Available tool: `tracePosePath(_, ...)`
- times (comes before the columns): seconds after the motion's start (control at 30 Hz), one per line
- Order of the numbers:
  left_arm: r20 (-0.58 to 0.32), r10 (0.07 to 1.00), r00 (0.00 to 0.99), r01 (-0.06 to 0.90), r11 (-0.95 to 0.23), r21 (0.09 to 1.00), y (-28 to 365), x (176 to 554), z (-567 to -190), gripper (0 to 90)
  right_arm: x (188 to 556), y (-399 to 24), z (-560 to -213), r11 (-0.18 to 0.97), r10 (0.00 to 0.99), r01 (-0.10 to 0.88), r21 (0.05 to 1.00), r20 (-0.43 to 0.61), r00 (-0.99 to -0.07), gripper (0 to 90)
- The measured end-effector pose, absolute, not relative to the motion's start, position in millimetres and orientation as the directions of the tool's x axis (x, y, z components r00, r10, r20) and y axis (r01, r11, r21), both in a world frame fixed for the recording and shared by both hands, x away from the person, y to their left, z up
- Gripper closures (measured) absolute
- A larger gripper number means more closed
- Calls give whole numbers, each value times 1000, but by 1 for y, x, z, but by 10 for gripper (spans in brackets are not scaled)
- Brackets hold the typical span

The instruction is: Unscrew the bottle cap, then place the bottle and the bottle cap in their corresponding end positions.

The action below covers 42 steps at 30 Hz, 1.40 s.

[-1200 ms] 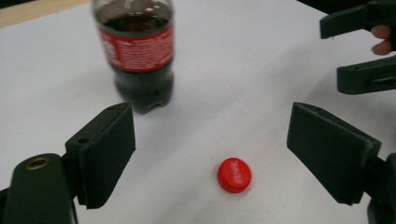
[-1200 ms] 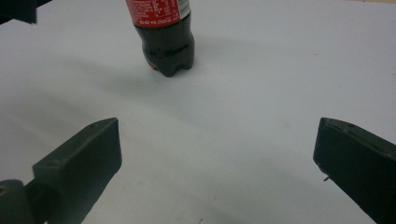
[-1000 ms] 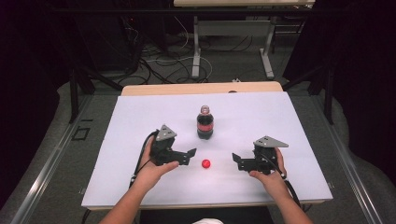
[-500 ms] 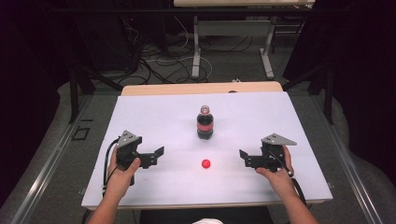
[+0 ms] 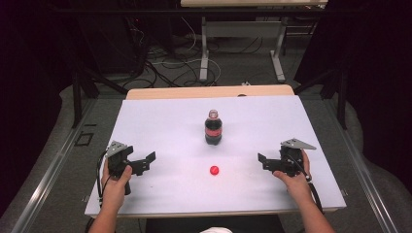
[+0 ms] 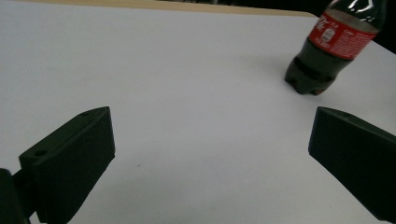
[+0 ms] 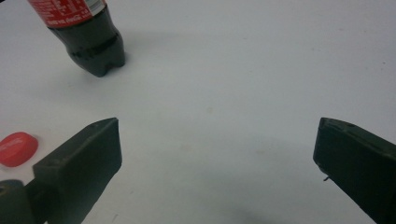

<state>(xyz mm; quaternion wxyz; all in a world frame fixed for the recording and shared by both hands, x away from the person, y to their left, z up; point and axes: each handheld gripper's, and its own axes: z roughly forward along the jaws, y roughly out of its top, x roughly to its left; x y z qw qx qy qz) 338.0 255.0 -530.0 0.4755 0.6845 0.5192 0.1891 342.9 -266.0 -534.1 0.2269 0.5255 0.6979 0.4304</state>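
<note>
Dark cola bottle w/ red label, clear plastic point(image 5: 213, 128), stands upright near the middle of the white tabletop point(image 5: 160, 121), cap off. Small red round bottle cap point(image 5: 214, 170) lies on the table just in front of it, toward the person, clearly apart from the bottle base.

Left black two-jaw gripper point(image 5: 145, 162) sits at the table's left part, near the front edge, held in the person's left hand point(image 5: 115, 183). Jaws spread wide, nothing btwn them. They aim roughly to the right, toward the table's middle. In the left gripper view point(image 6: 210, 154) the bottle point(image 6: 334, 44) shows at upper right, beyond the right-hand jaw and well apart from it; bare white surface point(image 6: 187, 70) btwn the two jaws.

Right black two-jaw gripper point(image 5: 265, 163) sits at the table's right part, held in the right hand point(image 5: 291, 177), grey three-cornered plate on top. Jaws also wide apart, holding nothing, aimed left toward the middle. In the right gripper view point(image 7: 217, 154) the bottle's lower part point(image 7: 86, 39) stands at upper left, past the left-hand jaw; the red cap point(image 7: 16, 149) lies at the left edge, just outside that same jaw, not btwn the two.

From the high view the cap lies btwn the two grippers, about midway, closer to the right one's jaw tips than the bottle is. Neither gripper touches cap or bottle. Both grippers well apart from each other.
</note>
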Motion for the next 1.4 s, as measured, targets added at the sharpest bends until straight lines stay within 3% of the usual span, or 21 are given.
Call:
tracePosePath(0.7,-246,938,245,608,49,792,285,350,-558,8,352,-284,-550,31,949,588,808,161,-271,7)
tracePosePath(1.4,-235,945,228,615,48,787,286,352,-560,8,355,-290,-559,23,954,611,792,165,-251,7)
